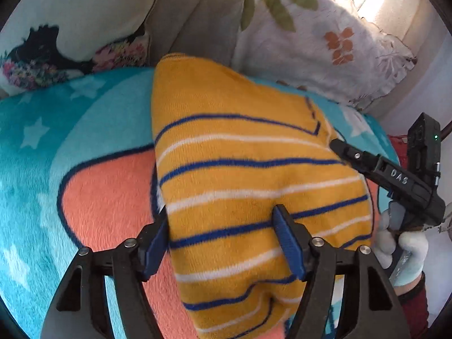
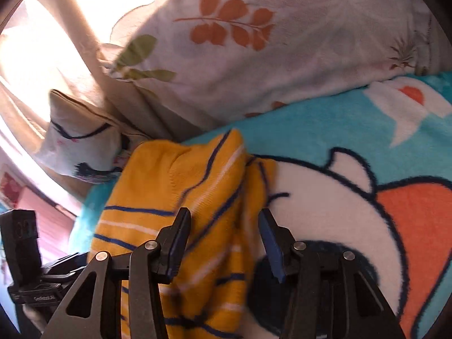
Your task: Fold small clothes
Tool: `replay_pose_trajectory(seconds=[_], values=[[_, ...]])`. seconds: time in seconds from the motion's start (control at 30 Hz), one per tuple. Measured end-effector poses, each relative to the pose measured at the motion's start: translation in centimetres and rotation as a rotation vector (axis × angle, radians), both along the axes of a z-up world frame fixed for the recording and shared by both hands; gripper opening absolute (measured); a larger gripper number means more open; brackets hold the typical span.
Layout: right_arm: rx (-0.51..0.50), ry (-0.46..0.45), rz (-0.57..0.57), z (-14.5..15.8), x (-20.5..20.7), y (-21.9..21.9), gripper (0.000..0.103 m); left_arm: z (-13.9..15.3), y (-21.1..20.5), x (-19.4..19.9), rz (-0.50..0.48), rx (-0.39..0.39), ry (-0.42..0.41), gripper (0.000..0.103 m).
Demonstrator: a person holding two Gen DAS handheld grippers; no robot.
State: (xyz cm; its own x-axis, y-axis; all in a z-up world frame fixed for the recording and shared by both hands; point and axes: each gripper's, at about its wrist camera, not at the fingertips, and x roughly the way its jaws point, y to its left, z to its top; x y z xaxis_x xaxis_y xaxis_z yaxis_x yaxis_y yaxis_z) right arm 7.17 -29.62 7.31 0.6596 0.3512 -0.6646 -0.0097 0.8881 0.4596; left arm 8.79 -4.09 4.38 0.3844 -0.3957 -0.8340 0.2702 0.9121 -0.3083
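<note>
The yellow striped garment [image 1: 254, 175] lies on the fleece cartoon blanket [image 1: 56, 141], its long axis running away from the left wrist camera toward the floral pillow [image 1: 310, 42], narrowing to a point at the far end, stripes crosswise; the left gripper [image 1: 223, 243] stands spread, the garment's near part between its blue pads; the right gripper [image 2: 223, 243] is likewise spread over a folded edge; whether either pinches the cloth cannot be told.

Yellow striped garment [image 2: 180, 186] between parted jaws of right gripper [image 2: 223, 243], on cartoon blanket [image 2: 353, 147].
</note>
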Motion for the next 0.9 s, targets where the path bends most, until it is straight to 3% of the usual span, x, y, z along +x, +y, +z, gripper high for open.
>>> replay_pose_trajectory(seconds=[0.13, 0.3, 0.4, 0.47, 0.5, 0.6, 0.63, 0.67, 0.7, 0.73, 0.8, 0.9], values=[[0.030, -0.042, -0.027, 1.0, -2.5, -1.1, 0.057, -0.4, 2.1, -2.2, 0.021, -0.083, -0.002, 0.071], [0.054, -0.152, 0.089, 5.0, -5.0, 2.1, 0.057, 1.3, 3.4, -6.0, 0.076, -0.052, -0.114, 0.071], [0.213, -0.112, 0.229, 4.2, -4.6, 4.5, 0.057, 2.3, 3.8, -8.6, 0.107, -0.013, -0.186, 0.071], [0.236, -0.057, 0.218, 2.3, -4.1, 4.7, 0.057, 3.1, 3.7, -10.1, 0.125, 0.018, -0.241, 0.073], [0.222, -0.031, 0.181, 1.1, -3.8, 4.4, 0.051, 3.6, 3.8, -11.0, 0.135, 0.033, -0.271, 0.076], [0.317, 0.012, 0.085, -1.9, -3.7, 1.0, 0.004, 4.8, 4.5, -13.2, 0.165, 0.061, -0.350, 0.080], [0.367, 0.023, 0.044, -2.4, -4.3, -0.3, 0.002, 5.2, 5.1, -14.0, 0.172, 0.069, -0.376, 0.081], [0.393, 0.015, 0.006, -2.4, -5.2, -1.1, 0.002, 5.5, 5.4, -14.8, 0.183, 0.080, -0.407, 0.081], [0.347, -0.002, -0.031, -1.7, -6.3, -1.4, 0.004, 5.9, 5.5, -15.4, 0.197, 0.092, -0.440, 0.083], [0.242, -0.023, -0.072, -0.7, -7.4, -1.0, 0.024, 6.3, 5.7, -16.2, 0.214, 0.100, -0.473, 0.085], [0.082, -0.078, -0.120, 1.1, -9.9, -0.4, 0.048, 7.3, 5.7, -17.4, 0.253, 0.109, -0.546, 0.088], [0.069, -0.145, -0.075, 2.6, -13.2, 0.9, 0.049, 8.7, 5.1, -18.8, 0.312, 0.144, -0.646, 0.101]])
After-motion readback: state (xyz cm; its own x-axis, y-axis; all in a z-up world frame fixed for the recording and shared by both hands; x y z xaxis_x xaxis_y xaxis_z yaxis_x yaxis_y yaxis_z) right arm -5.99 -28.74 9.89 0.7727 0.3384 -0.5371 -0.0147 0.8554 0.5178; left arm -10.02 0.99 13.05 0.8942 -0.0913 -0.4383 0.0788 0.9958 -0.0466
